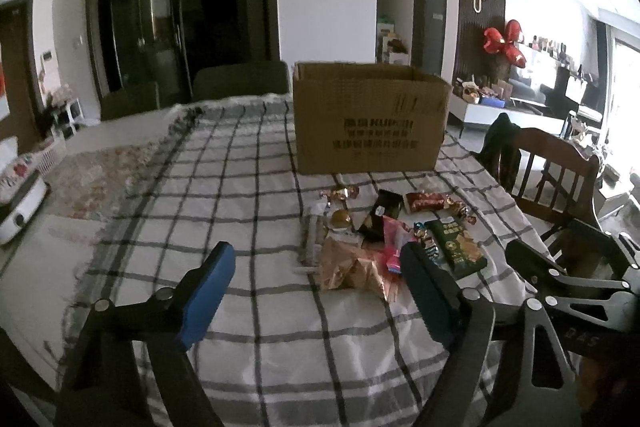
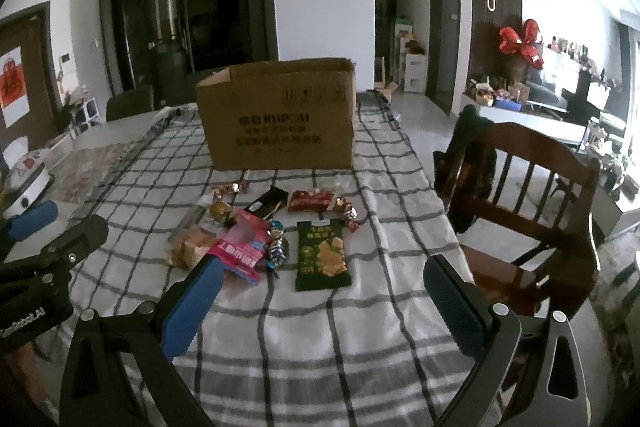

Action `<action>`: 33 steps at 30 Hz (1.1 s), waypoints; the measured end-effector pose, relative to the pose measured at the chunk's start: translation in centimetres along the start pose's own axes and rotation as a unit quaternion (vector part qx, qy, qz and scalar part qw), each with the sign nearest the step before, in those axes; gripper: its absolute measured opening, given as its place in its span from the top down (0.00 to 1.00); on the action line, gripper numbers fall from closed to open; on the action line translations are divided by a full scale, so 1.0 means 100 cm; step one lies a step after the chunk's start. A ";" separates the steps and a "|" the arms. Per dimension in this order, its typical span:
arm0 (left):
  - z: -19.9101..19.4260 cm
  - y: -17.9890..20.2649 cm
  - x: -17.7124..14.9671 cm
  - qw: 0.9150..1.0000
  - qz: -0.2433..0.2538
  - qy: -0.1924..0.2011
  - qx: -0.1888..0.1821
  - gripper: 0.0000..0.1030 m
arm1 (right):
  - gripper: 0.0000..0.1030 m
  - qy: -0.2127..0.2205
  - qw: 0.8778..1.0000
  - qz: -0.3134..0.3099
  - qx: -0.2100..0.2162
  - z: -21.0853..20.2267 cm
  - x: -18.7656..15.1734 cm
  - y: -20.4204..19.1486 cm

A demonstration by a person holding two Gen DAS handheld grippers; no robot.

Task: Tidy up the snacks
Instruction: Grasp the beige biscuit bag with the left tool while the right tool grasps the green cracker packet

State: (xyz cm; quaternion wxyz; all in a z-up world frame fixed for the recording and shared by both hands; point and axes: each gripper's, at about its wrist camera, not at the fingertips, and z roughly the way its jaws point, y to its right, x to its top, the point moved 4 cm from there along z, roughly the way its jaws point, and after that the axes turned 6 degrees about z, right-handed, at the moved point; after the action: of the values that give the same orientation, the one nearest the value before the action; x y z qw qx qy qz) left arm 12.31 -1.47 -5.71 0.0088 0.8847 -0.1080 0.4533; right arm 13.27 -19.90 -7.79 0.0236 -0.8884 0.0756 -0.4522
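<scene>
Snacks (image 2: 280, 235) are lying in a loose pile on the checked counter (image 2: 320, 327), just before the cardboard box (image 2: 280, 115) (top open). Left claw (image 1: 316, 291) and right claw (image 2: 324, 303) are both gaping wide, holding nothing.

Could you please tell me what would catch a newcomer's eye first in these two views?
The open cardboard box stands mid-table on the checked tablecloth. Just in front of it lies a scatter of snack packets, the dark green packet and pink packet standing out. Red balloons glow at the right wall.
</scene>
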 end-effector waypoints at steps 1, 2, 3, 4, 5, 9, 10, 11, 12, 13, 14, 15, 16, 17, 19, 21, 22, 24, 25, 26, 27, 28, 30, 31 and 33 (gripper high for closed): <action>0.006 0.000 -0.001 1.000 -0.004 -0.006 -0.003 0.24 | 0.05 -0.004 1.000 0.000 0.000 0.007 0.001 -0.001; 0.014 -0.001 -0.002 1.000 -0.009 -0.015 -0.008 0.26 | 0.05 -0.009 1.000 -0.001 0.000 0.011 0.001 -0.001; 0.020 -0.001 -0.003 1.000 -0.014 -0.021 -0.011 0.26 | 0.06 -0.012 1.000 -0.001 0.000 0.016 0.001 -0.001; 0.024 -0.001 -0.004 0.999 -0.018 -0.025 -0.012 0.28 | 0.07 -0.016 1.000 -0.001 -0.001 0.022 0.001 -0.001; 0.032 -0.001 -0.006 0.999 -0.023 -0.033 -0.016 0.30 | 0.09 -0.020 1.000 -0.002 -0.003 0.028 0.001 -0.001; 0.051 0.000 -0.012 0.997 -0.038 -0.060 -0.032 0.36 | 0.16 -0.035 0.999 -0.012 -0.011 0.046 0.001 0.001; 0.057 0.001 -0.013 0.996 -0.043 -0.066 -0.037 0.37 | 0.17 -0.040 0.999 -0.015 -0.013 0.051 0.000 0.001; 0.059 0.002 -0.014 0.996 -0.046 -0.070 -0.041 0.38 | 0.19 -0.043 0.999 -0.017 -0.014 0.055 0.000 0.001; 0.064 0.003 -0.015 0.995 -0.050 -0.075 -0.046 0.38 | 0.20 -0.047 0.999 -0.018 -0.015 0.059 0.000 0.002; 0.067 0.003 -0.016 0.994 -0.054 -0.080 -0.049 0.39 | 0.20 -0.049 0.998 -0.020 -0.016 0.061 -0.001 0.002; 0.070 0.004 -0.016 0.993 -0.059 -0.085 -0.053 0.40 | 0.22 -0.052 0.998 -0.023 -0.020 0.065 -0.001 0.002; 0.073 0.004 -0.017 0.992 -0.064 -0.089 -0.057 0.40 | 0.24 -0.053 0.998 -0.025 -0.022 0.068 0.000 0.003; 0.076 0.004 -0.017 0.992 -0.067 -0.093 -0.060 0.41 | 0.25 -0.056 0.998 -0.026 -0.023 0.072 0.000 0.004; 0.079 0.004 -0.018 0.991 -0.071 -0.096 -0.063 0.41 | 0.26 -0.058 0.998 -0.026 -0.025 0.074 0.000 0.004; 0.085 0.004 -0.018 0.989 -0.077 -0.103 -0.067 0.42 | 0.26 -0.066 0.997 -0.025 -0.025 0.080 0.000 0.005; 0.090 0.003 -0.018 0.988 -0.085 -0.107 -0.069 0.43 | 0.28 -0.071 0.997 -0.022 -0.023 0.086 0.001 0.006; 0.092 0.002 -0.019 0.987 -0.090 -0.109 -0.071 0.43 | 0.28 -0.074 0.997 -0.021 -0.022 0.089 0.001 0.005; 0.096 0.001 -0.019 0.986 -0.095 -0.114 -0.074 0.44 | 0.28 -0.080 0.996 -0.021 -0.020 0.093 0.000 0.004; 0.098 0.001 -0.020 0.985 -0.097 -0.117 -0.075 0.44 | 0.28 -0.082 0.996 -0.022 -0.018 0.095 -0.001 0.003; 0.100 0.001 -0.020 0.985 -0.101 -0.119 -0.079 0.44 | 0.28 -0.083 0.996 -0.024 -0.017 0.096 -0.001 0.002; 0.102 0.001 -0.021 0.983 -0.106 -0.121 -0.084 0.44 | 0.29 -0.084 0.996 -0.025 -0.017 0.097 -0.001 0.001; 0.103 0.001 -0.021 0.983 -0.110 -0.123 -0.086 0.44 | 0.29 -0.084 0.996 -0.027 -0.016 0.098 -0.001 0.000; 0.106 0.002 -0.023 0.979 -0.119 -0.132 -0.096 0.44 | 0.30 -0.084 0.996 -0.030 -0.016 0.100 -0.001 0.000; 0.108 0.002 -0.026 0.976 -0.127 -0.141 -0.102 0.45 | 0.30 -0.085 0.996 -0.031 -0.016 0.101 0.000 -0.001; 0.110 0.002 -0.029 0.972 -0.141 -0.150 -0.109 0.47 | 0.30 -0.088 0.996 -0.031 -0.015 0.103 0.000 -0.001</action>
State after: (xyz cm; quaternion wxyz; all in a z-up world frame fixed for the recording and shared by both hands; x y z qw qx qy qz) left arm 19.44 -2.35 -14.57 0.1528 0.9428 -0.0310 0.2948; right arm 21.63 -20.11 -13.84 0.0022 -0.9267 0.0525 -0.3720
